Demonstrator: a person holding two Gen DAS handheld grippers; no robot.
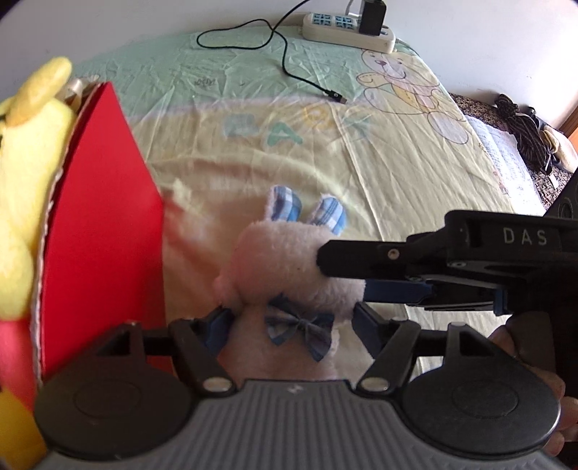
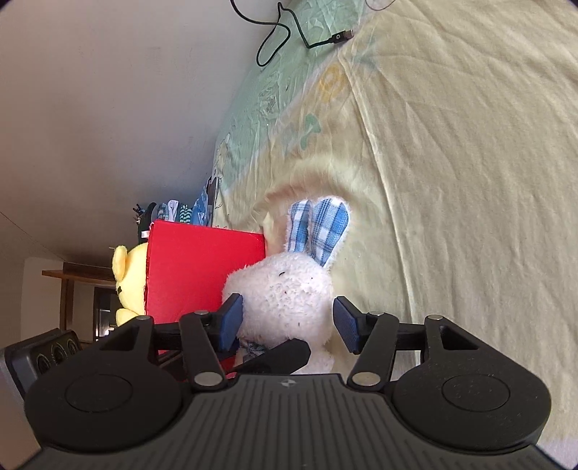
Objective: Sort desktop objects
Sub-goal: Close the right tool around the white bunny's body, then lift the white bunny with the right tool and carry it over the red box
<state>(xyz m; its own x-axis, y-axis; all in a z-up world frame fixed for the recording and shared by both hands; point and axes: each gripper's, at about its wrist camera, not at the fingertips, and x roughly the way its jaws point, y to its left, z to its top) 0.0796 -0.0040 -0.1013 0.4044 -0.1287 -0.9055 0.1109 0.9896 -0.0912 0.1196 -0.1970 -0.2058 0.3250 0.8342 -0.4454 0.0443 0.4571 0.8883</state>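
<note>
A white plush rabbit (image 1: 285, 267) with blue plaid ears and a bow tie is held just above the bed sheet. My left gripper (image 1: 292, 321) is shut on its body below the bow tie. My right gripper (image 1: 343, 274) comes in from the right and is shut on the rabbit's head (image 2: 289, 289), with a blue pad against each side in the right wrist view (image 2: 287, 320). A red cardboard box (image 1: 108, 217) stands immediately left of the rabbit, and a yellow plush toy (image 1: 32, 152) sits inside it. One left gripper finger (image 2: 281, 356) shows under the rabbit.
A pale yellow-green sheet (image 1: 361, 173) with a bear print covers the bed. A white power strip (image 1: 346, 29) and a black cable (image 1: 289, 61) lie at the far edge. A dark bundled cord (image 1: 523, 126) sits beyond the right edge. A hand (image 1: 505, 340) holds the right gripper.
</note>
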